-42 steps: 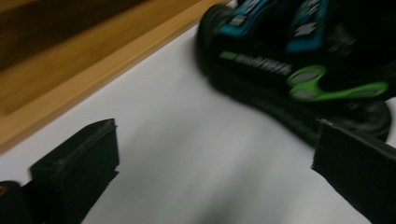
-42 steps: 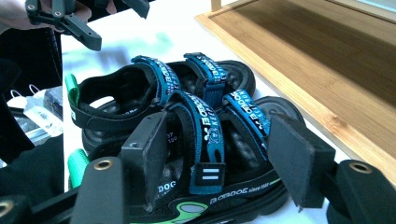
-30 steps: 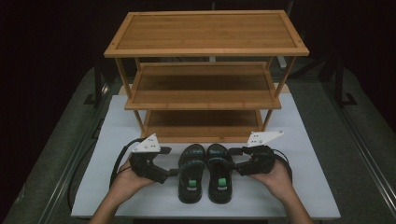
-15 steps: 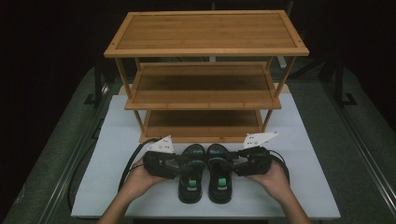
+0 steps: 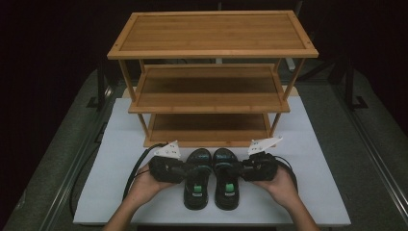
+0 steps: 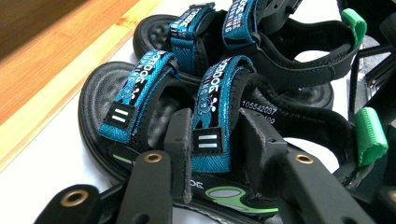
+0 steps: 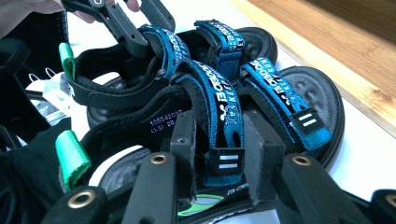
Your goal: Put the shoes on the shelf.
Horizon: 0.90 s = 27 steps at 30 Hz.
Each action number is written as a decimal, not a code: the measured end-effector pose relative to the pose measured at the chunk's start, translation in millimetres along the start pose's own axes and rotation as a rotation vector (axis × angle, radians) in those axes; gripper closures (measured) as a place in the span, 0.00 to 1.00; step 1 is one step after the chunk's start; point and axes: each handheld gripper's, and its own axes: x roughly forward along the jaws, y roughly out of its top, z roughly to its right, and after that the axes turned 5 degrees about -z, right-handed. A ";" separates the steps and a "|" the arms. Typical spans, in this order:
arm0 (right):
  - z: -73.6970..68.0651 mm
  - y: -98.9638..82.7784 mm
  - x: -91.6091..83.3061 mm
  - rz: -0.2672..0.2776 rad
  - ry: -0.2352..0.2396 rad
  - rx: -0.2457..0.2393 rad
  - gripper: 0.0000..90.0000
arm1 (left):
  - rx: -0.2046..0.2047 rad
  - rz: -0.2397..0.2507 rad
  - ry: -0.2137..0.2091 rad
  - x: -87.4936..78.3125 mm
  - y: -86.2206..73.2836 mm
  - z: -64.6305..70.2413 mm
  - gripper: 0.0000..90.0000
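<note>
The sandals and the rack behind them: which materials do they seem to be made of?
The sandals: the straps look like woven blue fabric with a matte finish, since a herringbone weave and printed letters show; the soles seem to be black foam or rubber with a dimpled footbed. The rack looks like bamboo or light wood, smooth, with visible grain stripes.

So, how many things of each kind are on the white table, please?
Black sandals with blue straps: 2 (left sandal, right sandal)
Bamboo three-tier shoe rack: 1
Handheld grippers: 2 (left gripper, right gripper)
Total: 5
</note>
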 end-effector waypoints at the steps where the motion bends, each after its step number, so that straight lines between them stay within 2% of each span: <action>1: -0.3 0.4 0.2 -0.003 -0.002 0.002 0.76 | 0.005 0.002 0.004 -0.3 0.2 0.3 0.76; 9: -0.9 4.6 -2.4 0.010 -0.001 0.023 0.77 | 0.007 0.035 0.054 -3.9 3.5 4.3 0.79; 14: 0.4 12.0 -9.2 0.038 -0.004 0.021 0.77 | -0.007 0.065 0.060 -8.9 8.2 1.6 0.79; 20: 9.9 20.5 -15.8 0.085 -0.045 0.032 0.77 | -0.012 0.095 0.097 -13.5 17.6 -8.5 0.79; 27: 31.1 36.2 -8.8 0.119 -0.101 0.027 0.77 | -0.013 0.136 0.148 -11.9 28.8 -30.6 0.79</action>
